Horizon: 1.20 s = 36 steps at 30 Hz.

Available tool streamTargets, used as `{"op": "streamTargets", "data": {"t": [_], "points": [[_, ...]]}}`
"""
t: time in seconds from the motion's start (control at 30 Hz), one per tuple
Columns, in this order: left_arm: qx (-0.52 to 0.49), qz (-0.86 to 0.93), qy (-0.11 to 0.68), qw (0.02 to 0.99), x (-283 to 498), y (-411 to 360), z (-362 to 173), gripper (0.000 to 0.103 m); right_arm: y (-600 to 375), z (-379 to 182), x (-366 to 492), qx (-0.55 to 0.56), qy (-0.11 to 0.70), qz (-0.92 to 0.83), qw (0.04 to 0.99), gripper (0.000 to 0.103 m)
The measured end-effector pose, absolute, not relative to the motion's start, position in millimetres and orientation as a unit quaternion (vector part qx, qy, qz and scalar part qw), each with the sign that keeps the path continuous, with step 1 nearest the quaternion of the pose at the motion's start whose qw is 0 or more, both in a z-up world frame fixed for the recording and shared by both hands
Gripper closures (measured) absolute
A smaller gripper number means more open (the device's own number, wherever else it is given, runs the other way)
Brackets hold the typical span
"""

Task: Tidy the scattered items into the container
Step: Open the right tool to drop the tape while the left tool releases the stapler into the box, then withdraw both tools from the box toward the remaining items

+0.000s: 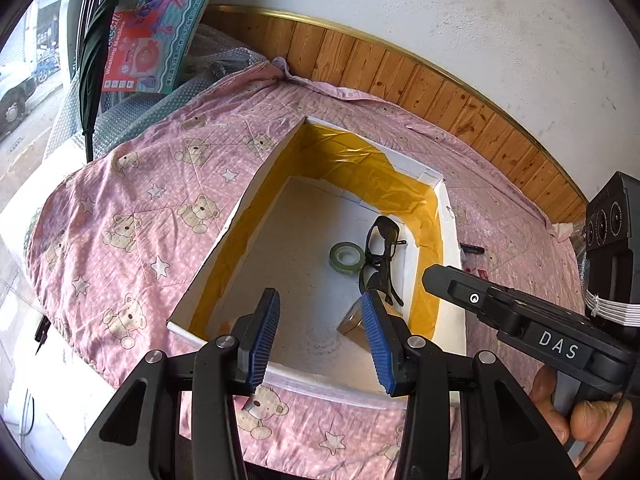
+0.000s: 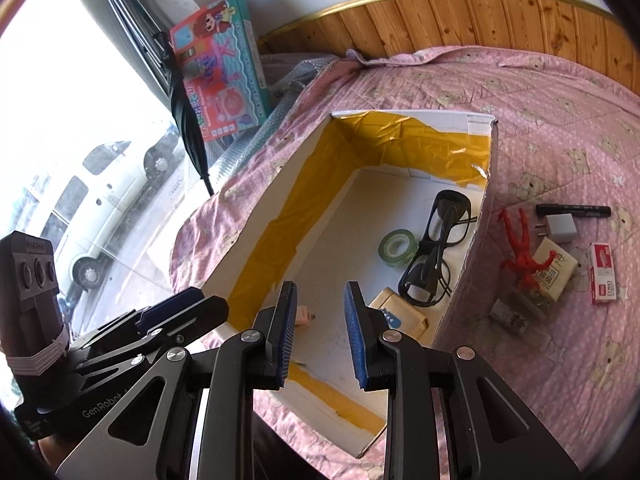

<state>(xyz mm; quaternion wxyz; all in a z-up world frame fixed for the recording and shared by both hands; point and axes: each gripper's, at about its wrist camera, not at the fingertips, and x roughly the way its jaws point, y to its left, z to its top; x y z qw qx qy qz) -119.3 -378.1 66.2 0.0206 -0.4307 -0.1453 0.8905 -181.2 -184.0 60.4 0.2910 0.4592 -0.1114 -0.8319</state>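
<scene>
Glasses (image 2: pixel 434 252) lengthwise along box (image 2: pixel 256 236)

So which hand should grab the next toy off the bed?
The right one, probably. The marker, red figure and plug lie outside the box's right wall, nearer the open right tool. The left tool, also open, hangs over the box.

Bare box (image 2: pixel 256 220) floor at left; tape roll (image 2: pixel 396 246), glasses (image 2: pixel 436 252) crowding right wall.
</scene>
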Motion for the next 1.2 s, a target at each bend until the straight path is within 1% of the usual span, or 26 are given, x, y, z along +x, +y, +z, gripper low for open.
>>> {"op": "streamTargets", "data": {"t": [0.3,0.37,0.6,0.7,1.2], "points": [[-0.418,0.897,-0.136,0.031,-88,-357,86,0.057,-148,74,-141,0.426,-0.149,-0.845,0.288,0.075],[-0.415,0.9,-0.13,0.034,-83,-351,90,0.054,-141,76,-133,0.42,-0.154,-0.847,0.287,0.075],[-0.408,0.904,-0.115,0.049,-69,-325,101,0.052,-113,74,-109,0.409,-0.173,-0.849,0.284,0.075],[-0.41,0.904,-0.108,0.058,-65,-310,101,0.05,-98,69,-104,0.409,-0.183,-0.85,0.278,0.075],[-0.432,0.892,-0.06,0.12,-73,-226,85,0.05,-19,39,-104,0.413,-0.24,-0.848,0.23,0.075]]}}
